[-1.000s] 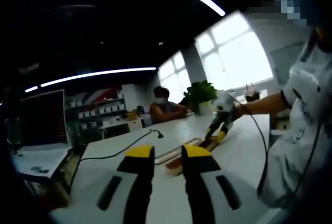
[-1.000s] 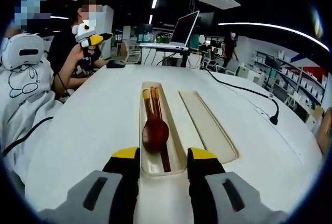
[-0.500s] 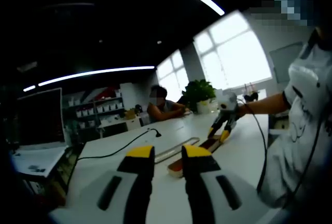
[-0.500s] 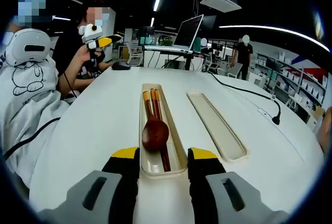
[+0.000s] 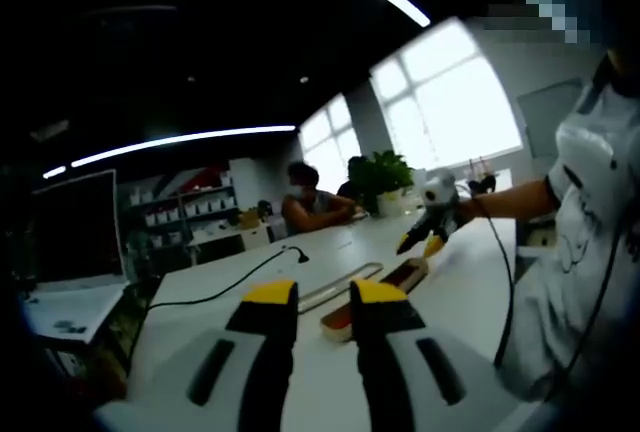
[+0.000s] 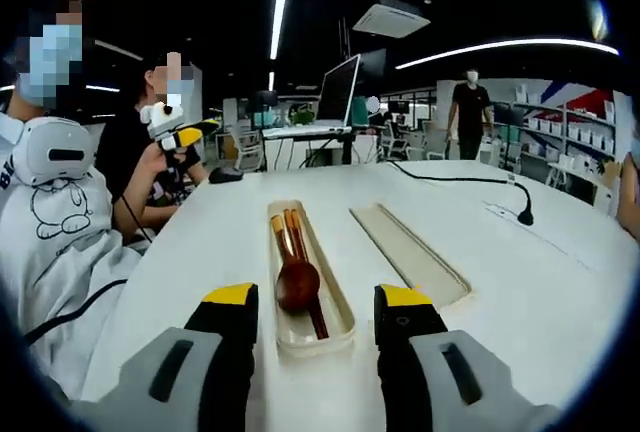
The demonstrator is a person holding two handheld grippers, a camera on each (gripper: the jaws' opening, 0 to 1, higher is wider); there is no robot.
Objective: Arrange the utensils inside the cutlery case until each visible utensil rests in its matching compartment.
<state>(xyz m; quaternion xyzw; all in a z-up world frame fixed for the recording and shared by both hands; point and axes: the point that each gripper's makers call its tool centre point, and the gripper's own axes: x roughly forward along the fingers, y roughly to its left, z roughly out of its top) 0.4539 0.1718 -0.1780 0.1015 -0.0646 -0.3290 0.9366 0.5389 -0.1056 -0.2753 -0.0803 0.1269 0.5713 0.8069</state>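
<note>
On the white table [image 6: 200, 252], directly beyond the right gripper [image 6: 312, 304], lies the cutlery case [image 6: 308, 270], a long cream tray pointing away from the camera; its near end sits between the two yellow-tipped jaws, which stand apart and hold nothing; inside the case a brown wooden spoon [image 6: 297, 284] rests with its bowl toward the near end, and wooden chopsticks [image 6: 290, 237] lie lengthwise beside and partly under it, their lighter tips toward the far end; no dividers between compartments can be made out. Beside the case, to its right and apart from it, lies the case lid [image 6: 408, 253], flat and slightly angled. Beyond the case a black cable [image 6: 470, 181] runs across the table. From the left gripper view the left gripper [image 5: 323, 297] is raised above the table, jaws apart and empty; the case [image 5: 375, 294] shows beyond its right jaw, the lid [image 5: 340, 287] just past it; the right gripper [image 5: 423, 236] hovers above the case's far end.
</note>
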